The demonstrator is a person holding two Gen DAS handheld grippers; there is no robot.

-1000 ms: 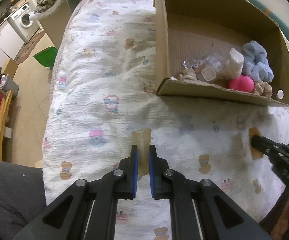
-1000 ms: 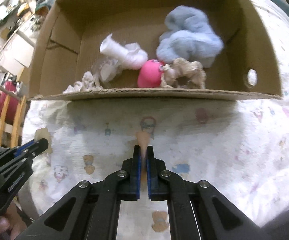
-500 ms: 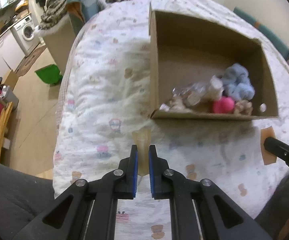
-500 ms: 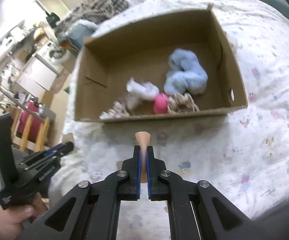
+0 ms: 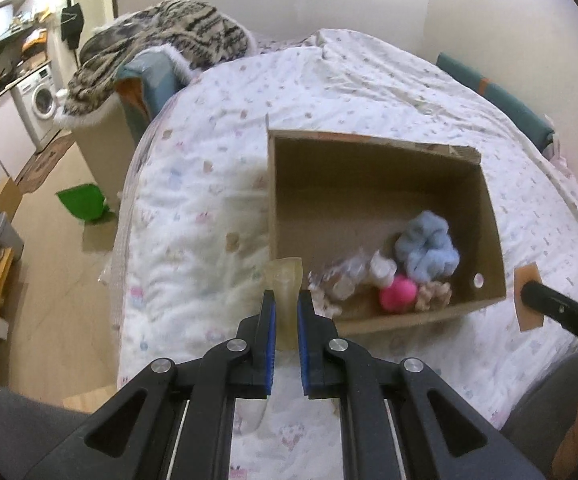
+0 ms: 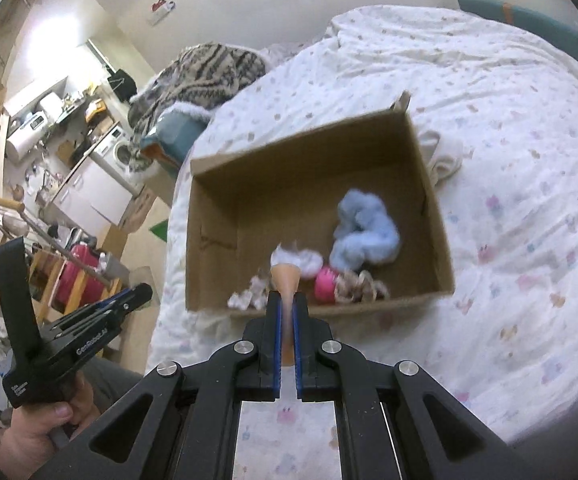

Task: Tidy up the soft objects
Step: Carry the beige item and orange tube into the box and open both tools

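My left gripper (image 5: 285, 300) is shut on a pale yellowish soft piece (image 5: 285, 276), held above the patterned bed cover in front of the cardboard box (image 5: 369, 140). My right gripper (image 6: 285, 304) is shut on a flat orange-tan soft piece (image 6: 285, 276), also in the air just before the box (image 6: 217, 208). Inside the box lie a blue fluffy scrunchie (image 6: 363, 232), a pink ball (image 6: 325, 282), a beige scrunchie (image 6: 359, 286) and a white item (image 6: 299, 258). In the right wrist view a hand (image 6: 41, 428) carries the left gripper (image 6: 143, 294) at the left.
The bed's left edge drops to a wooden floor with a green bin (image 5: 83, 202). A striped blanket (image 5: 161, 40) is piled beyond the bed. A white cloth (image 6: 445, 156) lies behind the box. A teal pillow (image 5: 497, 104) is at the far right.
Both grippers have risen from the bed cover, each keeping its soft piece. The box now appears farther below, and more of the room shows.
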